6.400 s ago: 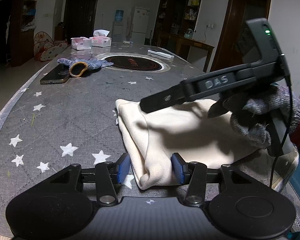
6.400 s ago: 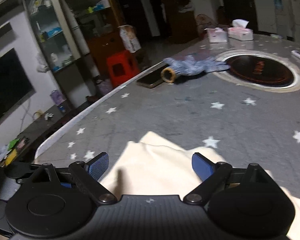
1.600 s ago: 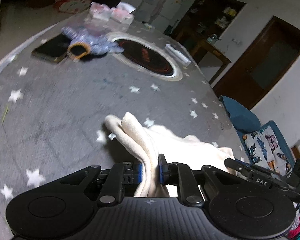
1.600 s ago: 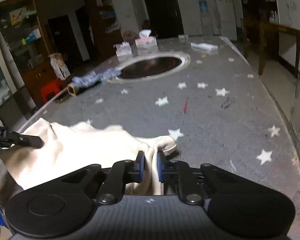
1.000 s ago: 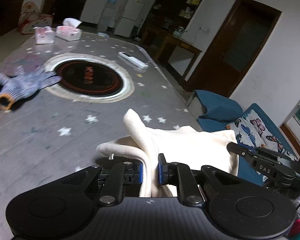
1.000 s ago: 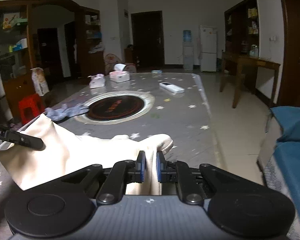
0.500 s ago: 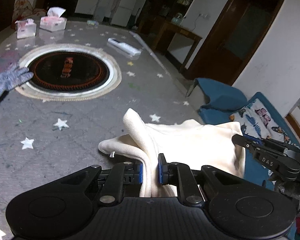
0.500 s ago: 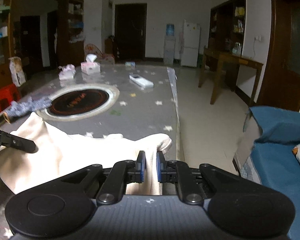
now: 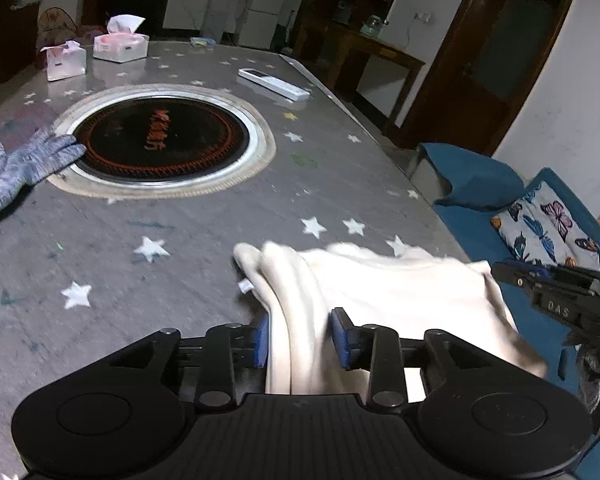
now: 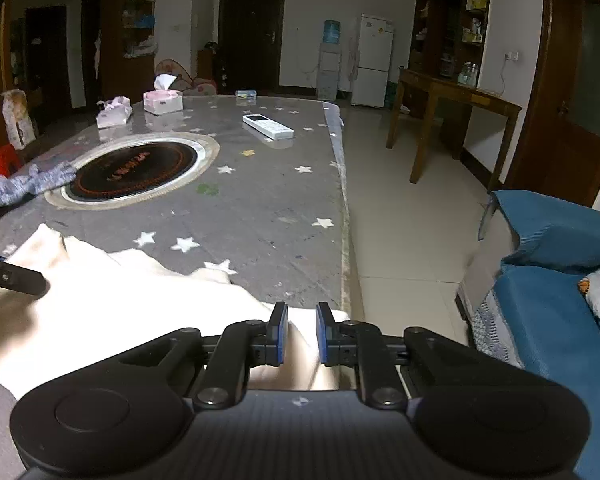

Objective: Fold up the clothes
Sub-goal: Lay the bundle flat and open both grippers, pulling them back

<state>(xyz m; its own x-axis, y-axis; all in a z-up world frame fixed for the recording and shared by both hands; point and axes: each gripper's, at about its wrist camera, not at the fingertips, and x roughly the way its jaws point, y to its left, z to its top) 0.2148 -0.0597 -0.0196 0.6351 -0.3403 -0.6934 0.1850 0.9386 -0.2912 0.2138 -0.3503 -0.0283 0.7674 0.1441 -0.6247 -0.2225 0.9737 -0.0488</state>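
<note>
Opening at this moment, the jaws of the left gripper (image 9: 299,338) stand apart around a bunched, doubled-over edge of the cream garment (image 9: 384,292); the blue pads (image 9: 341,336) are seen on either side of the cloth, and the right-hand pad is clear of it. The jaws of the right gripper (image 10: 299,334) are opening too, by a narrower gap, with the garment's near corner between them — whether the pads press on it cannot be told for certain, as the cloth there is blurred.

The garment is laid at the near end of the star-printed table cover (image 9: 188,216), close to the table's right-hand edge, folded into a thick band with its rolled end pointing towards the round inset hob (image 9: 160,140). Further out, a knitted glove (image 9: 16,164), a white remote (image 9: 274,84) and two tissue boxes (image 9: 120,44) are well apart from it.

The step in hand is judged to be the release of a completed fold onto the table. Next, both grippers would need to be drawn back clear of the cloth without dragging the layers, and the band then taken up at one end for a further fold — or smoothed flat.
</note>
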